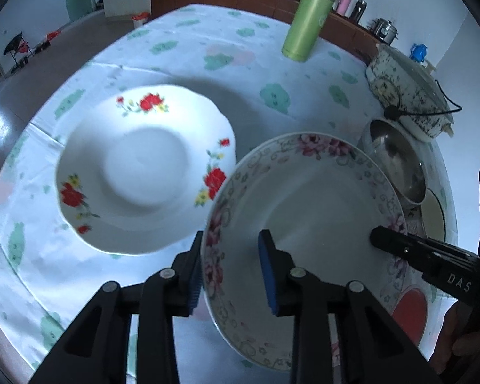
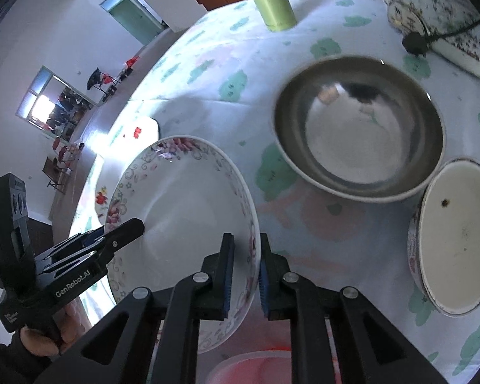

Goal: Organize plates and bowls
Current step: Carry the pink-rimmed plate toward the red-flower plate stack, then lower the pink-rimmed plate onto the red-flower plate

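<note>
A pink-flowered plate [image 1: 307, 204] is held tilted above the table, gripped on both sides. My left gripper [image 1: 230, 272] has its fingers astride the plate's left rim, the gap looking wider than the rim. My right gripper [image 2: 246, 275] is shut on the opposite rim of the plate [image 2: 188, 204]. A white plate with red flowers [image 1: 144, 166] lies on the tablecloth to the left. A steel bowl [image 2: 358, 137] and a white enamel bowl [image 2: 457, 236] sit on the table to the right.
A green thermos [image 1: 307, 22] stands at the far side of the round table. A speckled electric cooker [image 1: 409, 92] with a black cord sits at the far right. A red item [image 2: 252, 364] lies at the near edge. A floral cloth [image 1: 188, 51] covers the table.
</note>
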